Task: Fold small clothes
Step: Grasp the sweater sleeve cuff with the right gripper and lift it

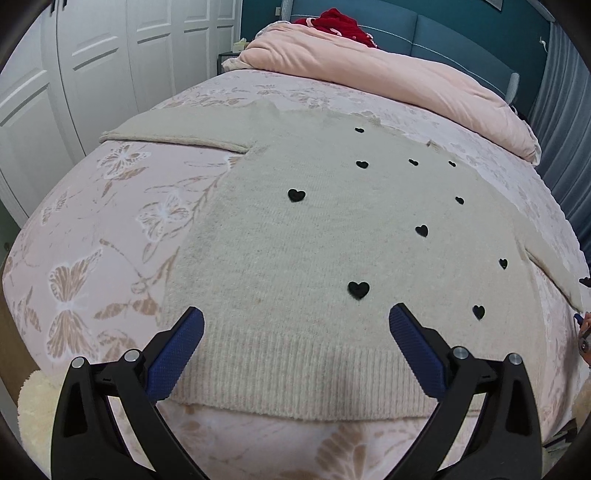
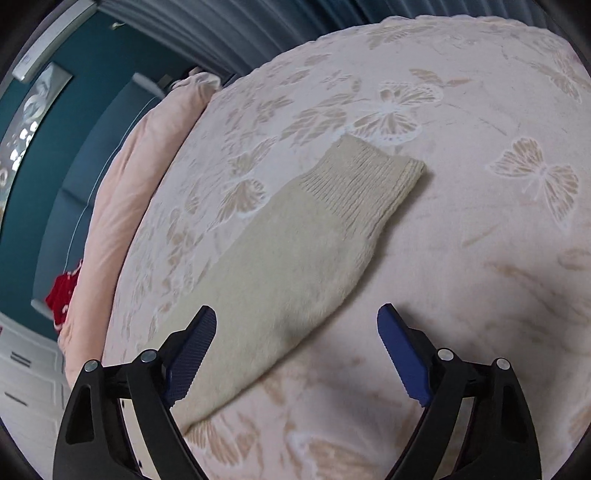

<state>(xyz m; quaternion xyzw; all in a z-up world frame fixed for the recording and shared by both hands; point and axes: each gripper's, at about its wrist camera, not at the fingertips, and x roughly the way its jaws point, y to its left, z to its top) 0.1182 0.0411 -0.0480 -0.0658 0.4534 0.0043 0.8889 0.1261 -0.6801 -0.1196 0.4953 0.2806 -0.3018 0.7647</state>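
The sweater (image 1: 325, 243), cream knit with small black hearts (image 1: 359, 289), lies flat and face up on the bed (image 1: 92, 236), ribbed hem (image 1: 295, 380) nearest me, one sleeve stretched out to the far left. Its other sleeve (image 2: 295, 258) runs flat across the butterfly-print bedspread, ribbed cuff (image 2: 365, 181) at the far end.

My left claw (image 1: 295, 350) is spread wide above the hem, pads clear of the knit, nothing between them. My right claw (image 2: 295, 350) is likewise spread, with the sleeve lying beneath and between its blue pads (image 2: 402, 354); I note no pinch on the fabric.

Beyond the sweater, a pink quilt (image 1: 388, 77) sits bunched at the head of the bed, a red garment (image 1: 343, 24) on top. White wardrobe doors (image 1: 110, 55) stand to the left.
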